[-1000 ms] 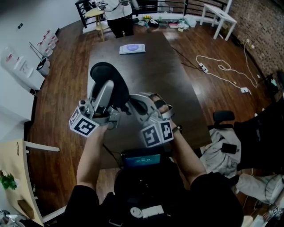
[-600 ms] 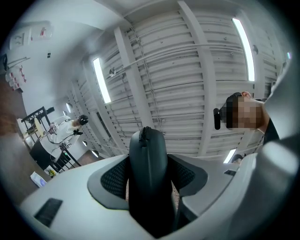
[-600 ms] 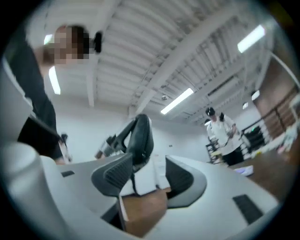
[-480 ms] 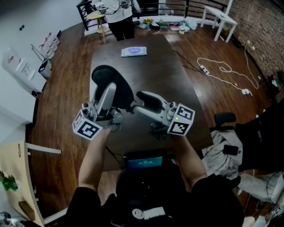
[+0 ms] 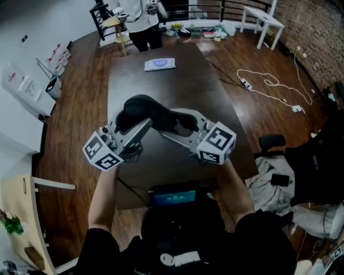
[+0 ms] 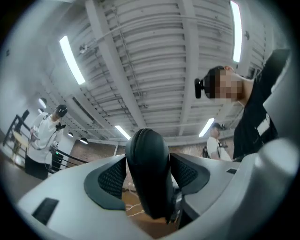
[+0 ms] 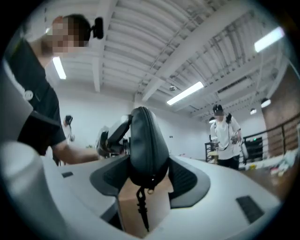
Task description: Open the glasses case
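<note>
One black glasses case point(image 5: 145, 110) hangs in the air above the near half of the dark table point(image 5: 177, 75). Nothing touches it but the two tools, which meet it from opposite ends. Its seam looks closed, and in the right gripper view a zipper pull point(image 7: 140, 206) dangles from its lower end.

The left tool point(image 6: 149, 180) has the case between its pads, both of which lie against its sides. Its jaws have just been opening a little with the case between them. The right tool point(image 7: 147, 173) pinches the other end, with a pad pressed to either side of the case. Its jaws have just been closing onto it. In the head view both marker cubes face back toward the person holding the tools.

Farther along the table, near its far end, lies a flat white packet point(image 5: 159, 62). Beyond that end stands a person in a white top point(image 5: 141, 16). Off to the right, a white cable point(image 5: 269, 83) lies in loops on the wooden floor point(image 5: 80, 107).
</note>
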The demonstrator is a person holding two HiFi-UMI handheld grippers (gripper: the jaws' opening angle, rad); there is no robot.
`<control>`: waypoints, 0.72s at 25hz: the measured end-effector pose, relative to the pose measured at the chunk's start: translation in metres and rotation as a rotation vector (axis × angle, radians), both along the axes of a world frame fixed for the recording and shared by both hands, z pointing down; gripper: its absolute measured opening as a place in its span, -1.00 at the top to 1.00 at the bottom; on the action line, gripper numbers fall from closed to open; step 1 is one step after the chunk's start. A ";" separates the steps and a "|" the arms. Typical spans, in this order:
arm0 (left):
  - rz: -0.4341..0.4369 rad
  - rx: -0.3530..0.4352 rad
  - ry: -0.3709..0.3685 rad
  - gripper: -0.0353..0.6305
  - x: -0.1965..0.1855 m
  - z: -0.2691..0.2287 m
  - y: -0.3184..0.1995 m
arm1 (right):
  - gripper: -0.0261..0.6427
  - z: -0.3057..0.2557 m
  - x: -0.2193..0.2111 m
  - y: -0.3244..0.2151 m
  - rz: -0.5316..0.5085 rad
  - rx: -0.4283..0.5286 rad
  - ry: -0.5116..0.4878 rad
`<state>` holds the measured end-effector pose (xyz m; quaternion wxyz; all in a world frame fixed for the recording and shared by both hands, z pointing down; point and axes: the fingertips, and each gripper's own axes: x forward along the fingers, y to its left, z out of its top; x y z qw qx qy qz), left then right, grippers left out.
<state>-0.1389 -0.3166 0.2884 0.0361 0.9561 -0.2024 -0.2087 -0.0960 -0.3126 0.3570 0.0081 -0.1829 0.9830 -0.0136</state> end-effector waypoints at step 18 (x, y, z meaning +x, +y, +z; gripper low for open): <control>-0.046 0.330 -0.928 0.02 0.018 0.075 0.015 | 0.09 0.021 -0.001 0.011 -0.011 0.479 0.562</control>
